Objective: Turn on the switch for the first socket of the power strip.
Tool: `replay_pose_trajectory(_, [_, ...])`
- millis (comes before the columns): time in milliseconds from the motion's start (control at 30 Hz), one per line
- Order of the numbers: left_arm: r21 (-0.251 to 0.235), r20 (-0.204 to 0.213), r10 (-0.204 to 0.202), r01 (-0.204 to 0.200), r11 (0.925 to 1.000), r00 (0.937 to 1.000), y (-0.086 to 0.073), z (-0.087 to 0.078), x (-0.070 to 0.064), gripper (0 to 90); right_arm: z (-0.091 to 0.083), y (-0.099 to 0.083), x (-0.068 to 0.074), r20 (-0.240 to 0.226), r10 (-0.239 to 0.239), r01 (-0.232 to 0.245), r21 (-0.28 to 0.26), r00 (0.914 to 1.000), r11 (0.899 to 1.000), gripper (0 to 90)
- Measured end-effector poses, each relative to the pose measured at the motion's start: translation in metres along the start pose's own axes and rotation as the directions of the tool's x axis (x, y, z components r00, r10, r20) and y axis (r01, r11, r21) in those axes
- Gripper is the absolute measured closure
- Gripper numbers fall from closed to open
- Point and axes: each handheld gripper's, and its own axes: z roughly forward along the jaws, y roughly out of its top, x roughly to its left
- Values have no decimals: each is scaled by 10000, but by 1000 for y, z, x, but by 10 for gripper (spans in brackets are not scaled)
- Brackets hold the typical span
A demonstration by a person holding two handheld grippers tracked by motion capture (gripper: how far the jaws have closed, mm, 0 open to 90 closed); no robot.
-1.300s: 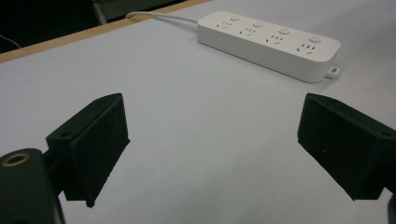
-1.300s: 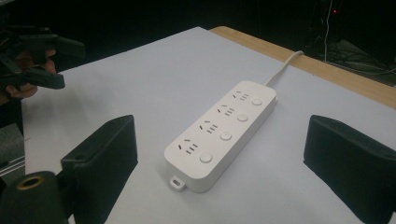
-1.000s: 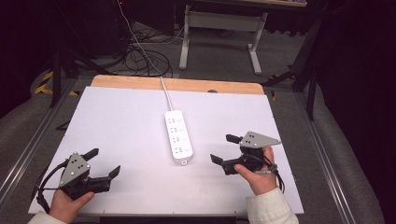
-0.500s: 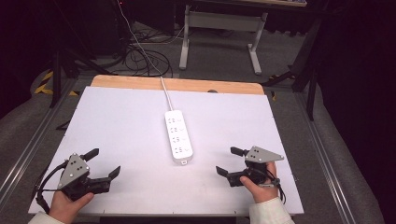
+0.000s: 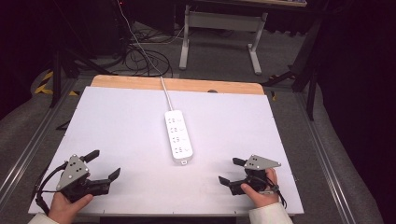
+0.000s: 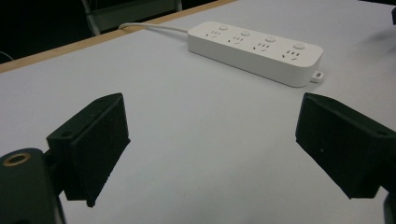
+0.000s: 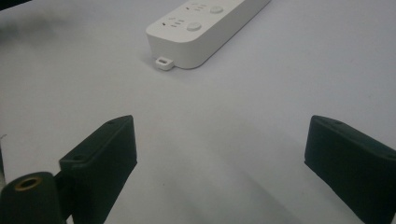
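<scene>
A white power strip (image 5: 178,136) lies in the middle of the white table top (image 5: 107,121), its cord (image 5: 164,91) running off the far edge. My left gripper (image 5: 105,164) rests near the front left corner, open and holding nothing, with the strip (image 6: 254,46) ahead of its jaws (image 6: 215,149). At the front right, my right gripper (image 5: 229,171) is also open and holding nothing. In the right gripper view, the strip's near end (image 7: 205,25), with its small mounting tab, lies beyond the wide-apart jaws (image 7: 219,163).
A wooden strip (image 5: 140,83) borders the table's far edge. Beyond it stand a grey desk frame (image 5: 219,28) and loose cables (image 5: 140,56) on the floor. Metal rails run along both sides of the table.
My right gripper has drawn back toward the front edge and sunk lower over the table. The left gripper and the power strip have stayed put.
</scene>
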Motion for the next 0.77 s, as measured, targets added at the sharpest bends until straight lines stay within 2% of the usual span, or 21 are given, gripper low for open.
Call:
replay_pose_trajectory(100, [4, -107, 116, -116, 9999, 9999, 0, 1, 1, 102, 1, -5, 0, -47, 131, -131, 35, 9999, 9999, 100])
replay_pose_trajectory(200, [40, -171, 109, -109, 9999, 9998, -1, 2, 3, 101, 1, -7, 1, 98, -29, 29, 27, 9999, 10000, 100])
replay_pose_trajectory(267, [-20, -199, -8, 8, 10000, 9998, -1, 2, 4, 100, 0, -5, 1, 176, -65, 69, -202, 9998, 9998, 100])
replay_pose_trajectory(400, [-121, -293, 93, -96, 9999, 9995, 0, 0, 5, 100, -4, -2, 2, 392, -202, 223, -541, 9990, 9983, 100])
replay_pose_trajectory(767, [-112, -300, 104, -107, 9999, 9995, -1, 1, 4, 101, -4, -1, 2, 434, -258, 279, -471, 9987, 9985, 100])
